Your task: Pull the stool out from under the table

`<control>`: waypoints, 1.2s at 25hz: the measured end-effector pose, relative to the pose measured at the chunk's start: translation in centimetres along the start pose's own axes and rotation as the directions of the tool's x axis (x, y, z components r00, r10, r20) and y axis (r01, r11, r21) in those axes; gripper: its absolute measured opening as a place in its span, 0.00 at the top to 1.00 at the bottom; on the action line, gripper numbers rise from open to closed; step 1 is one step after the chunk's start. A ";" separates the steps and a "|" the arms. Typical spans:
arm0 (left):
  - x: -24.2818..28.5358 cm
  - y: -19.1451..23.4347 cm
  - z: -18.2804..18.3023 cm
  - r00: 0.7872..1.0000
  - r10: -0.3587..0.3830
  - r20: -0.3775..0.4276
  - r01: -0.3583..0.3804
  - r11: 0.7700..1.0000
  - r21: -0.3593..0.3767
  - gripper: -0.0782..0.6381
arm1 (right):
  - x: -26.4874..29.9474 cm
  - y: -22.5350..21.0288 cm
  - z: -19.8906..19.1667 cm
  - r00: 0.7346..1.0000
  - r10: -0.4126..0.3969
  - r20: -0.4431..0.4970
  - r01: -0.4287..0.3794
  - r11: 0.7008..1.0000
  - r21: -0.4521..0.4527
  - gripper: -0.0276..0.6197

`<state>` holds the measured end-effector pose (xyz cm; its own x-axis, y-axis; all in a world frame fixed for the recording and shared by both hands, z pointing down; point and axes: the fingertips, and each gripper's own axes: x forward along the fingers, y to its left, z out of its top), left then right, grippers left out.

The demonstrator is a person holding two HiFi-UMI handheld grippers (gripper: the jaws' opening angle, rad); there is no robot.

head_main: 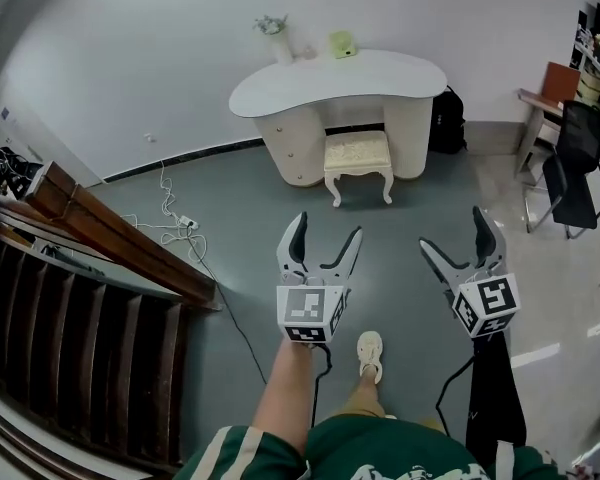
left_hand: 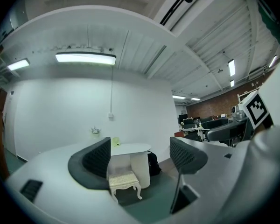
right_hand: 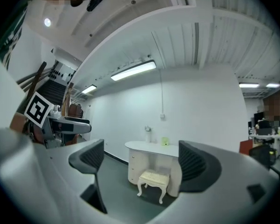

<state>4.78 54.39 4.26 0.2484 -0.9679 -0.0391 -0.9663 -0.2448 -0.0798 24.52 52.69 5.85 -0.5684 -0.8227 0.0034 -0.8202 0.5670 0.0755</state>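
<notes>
The small cream stool (head_main: 358, 153) with a padded seat and curvy legs sits tucked in the gap under the white bean-shaped surface (head_main: 280, 96). Its front legs poke out. It is well apart from both tools. The left tool (head_main: 327, 230) has its jaws wide apart with nothing in them. The right tool (head_main: 457, 230) is the same, wide and empty.

What could go wrong? The stool legs are thin and bend outward, so a grab on just one leg could make the stool tip or turn. If it turns, it could bump the cream cupboard sides of the surface. A hard bump could shake the little white vase (head_main: 277, 40) and the small green thing (head_main: 341, 44) on top. The seat looks soft and puffy, so the jaws may slip on it. The white cable (head_main: 175, 218) on the grey floor (head_main: 240, 183) lies off to the left, so it is likely no trouble for feet.

The top of the surface looks smooth and hard. The floor looks smooth and a bit shiny, so the stool should slide easily. The jaw pads are dark with a bumpy grid.
</notes>
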 end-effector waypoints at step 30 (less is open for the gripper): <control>23.0 15.3 -1.3 0.997 0.052 0.056 -0.052 0.999 0.000 0.33 | 26.4 -8.4 -2.7 0.998 -0.024 -0.065 0.025 1.000 0.012 0.08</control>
<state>-4.33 28.31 3.43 0.2012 -0.9745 -0.0991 -0.9779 -0.1939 -0.0777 16.54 26.13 8.02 -0.5433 -0.8369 0.0666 -0.8348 0.5469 0.0634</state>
